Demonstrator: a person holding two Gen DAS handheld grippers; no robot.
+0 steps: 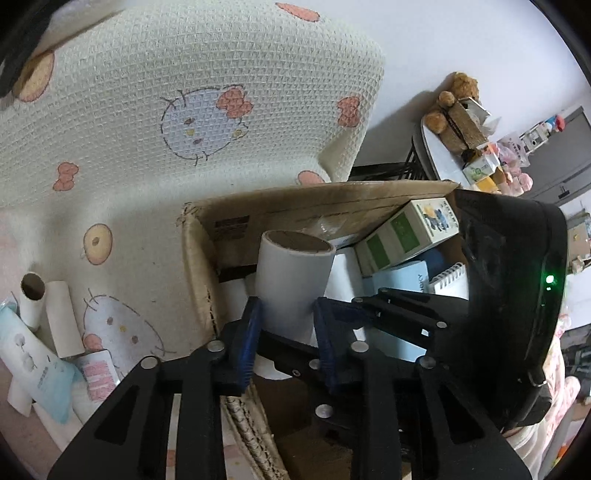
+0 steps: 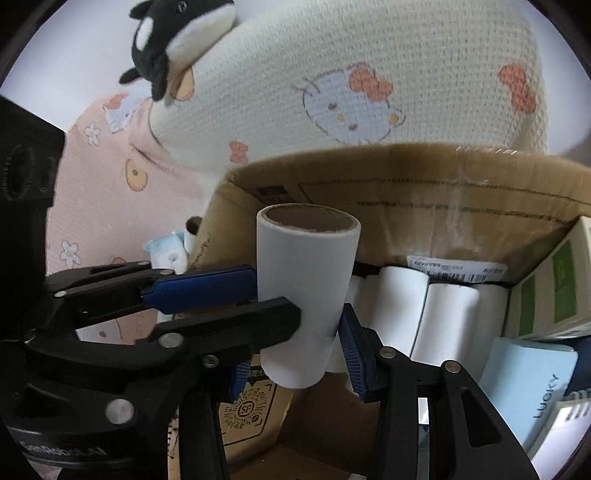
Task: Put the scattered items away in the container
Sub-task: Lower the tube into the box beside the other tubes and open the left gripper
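Note:
A white paper roll (image 1: 295, 288) with a brown cardboard core hangs upright over the open cardboard box (image 1: 199, 258). My left gripper (image 1: 288, 332) is shut on it, a blue pad pressed on either side. In the right wrist view the same roll (image 2: 306, 295) sits between the blue pads of my right gripper (image 2: 297, 365), which is shut on its lower part. The left gripper (image 2: 275, 299) reaches in from the left and pinches the roll with its tips. Inside the box (image 2: 406, 177) lie several white rolls (image 2: 447, 317), a green-and-white carton (image 2: 554, 288) and a light blue notebook (image 2: 528, 387).
On the bedding left of the box lie two paper tubes (image 1: 62, 317), a tissue pack (image 1: 40, 362) and a pink packet (image 1: 98, 376). A cream waffle pillow (image 1: 184, 110) rises behind the box, with an orca plush (image 2: 173, 33) on it. A cluttered side table (image 1: 443, 162) stands at the right.

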